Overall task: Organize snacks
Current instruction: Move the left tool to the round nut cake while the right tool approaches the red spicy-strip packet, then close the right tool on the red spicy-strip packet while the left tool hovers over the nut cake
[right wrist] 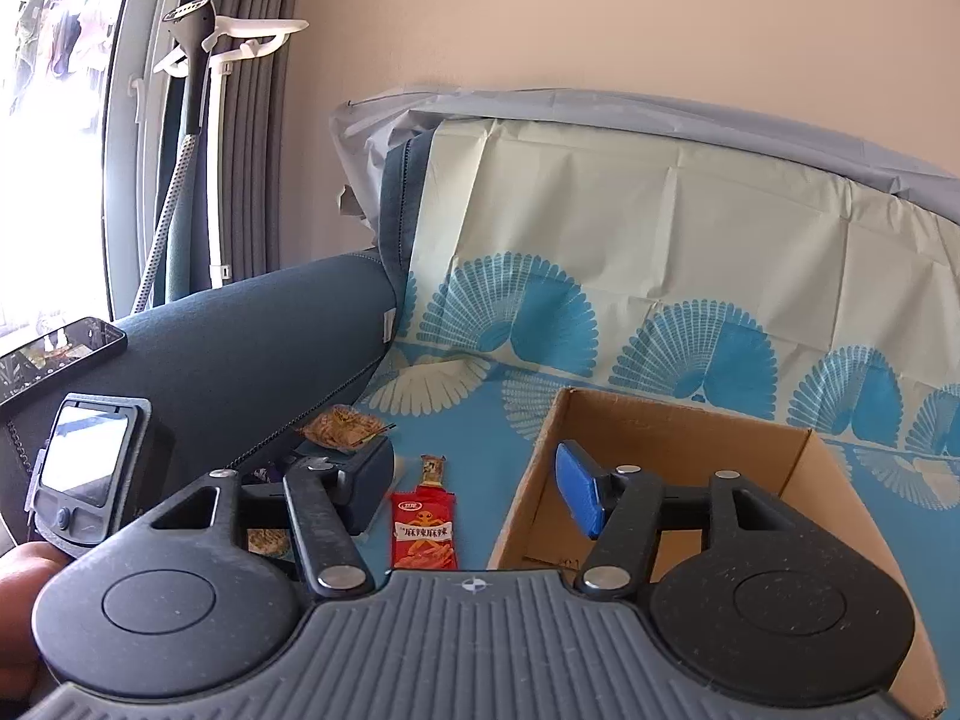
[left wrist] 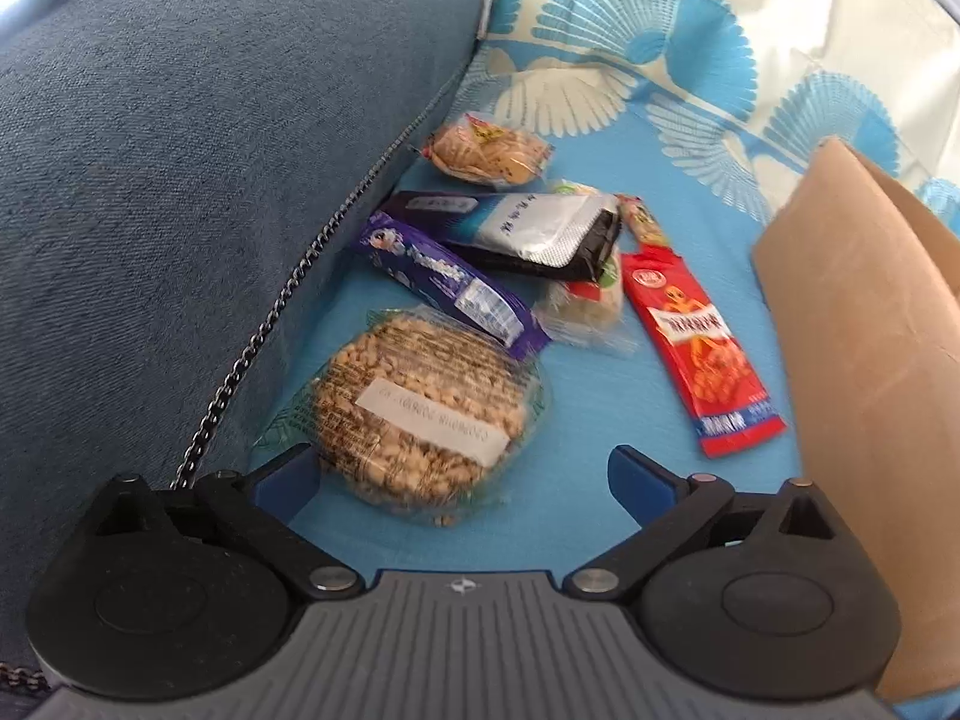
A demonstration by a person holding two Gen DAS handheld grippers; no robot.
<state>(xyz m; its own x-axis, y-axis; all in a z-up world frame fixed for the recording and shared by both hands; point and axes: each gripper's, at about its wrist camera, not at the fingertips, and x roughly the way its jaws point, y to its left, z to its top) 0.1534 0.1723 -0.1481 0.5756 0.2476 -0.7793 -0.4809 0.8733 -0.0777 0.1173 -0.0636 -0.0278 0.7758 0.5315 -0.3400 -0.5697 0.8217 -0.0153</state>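
Down in the left wrist view, the left tongs (left wrist: 462,471) stand spread wide with nothing gripped, and a round puffed-grain cake in clear wrap (left wrist: 420,414) lies on the cloth between the two blue pads — its near left edge sits just beside the left pad (left wrist: 288,474), though whether they touch I cannot tell, and the right pad is well clear of it. Beyond the cake lies a loose cluster of snacks: a purple packet (left wrist: 450,285) overlapping the cake's far edge, a silver-and-black packet (left wrist: 528,234) laid partly over the purple one, a pale wrapped snack (left wrist: 585,303) tucked under these, a small wrapped cracker (left wrist: 486,153) farthest off, and a long red packet (left wrist: 699,348) off to the right by itself. A brown cardboard box (left wrist: 870,324) stands at the right edge.

The left tongs tilt steeply down at the cloth. The right tongs (right wrist: 474,498) point nearly level, their pads partly apart and empty; the right blue pad (right wrist: 579,495) hangs over the open box (right wrist: 678,420), the left one above the snacks, and the same red packet (right wrist: 423,531) lies on the cloth between them. At the left edge of the right wrist view the other gripper's small screen (right wrist: 84,462) shows, with part of a hand (right wrist: 24,594) below it.

Everything rests on a sofa seat draped in a blue cloth with fan patterns (left wrist: 600,420). A dark blue armrest (left wrist: 210,180) with a chain (left wrist: 252,348) along its seam borders the left, with a phone (right wrist: 60,354) lying on top. Behind are a pale wall, grey curtains (right wrist: 252,120) and a garment steamer (right wrist: 192,60) by a bright window.
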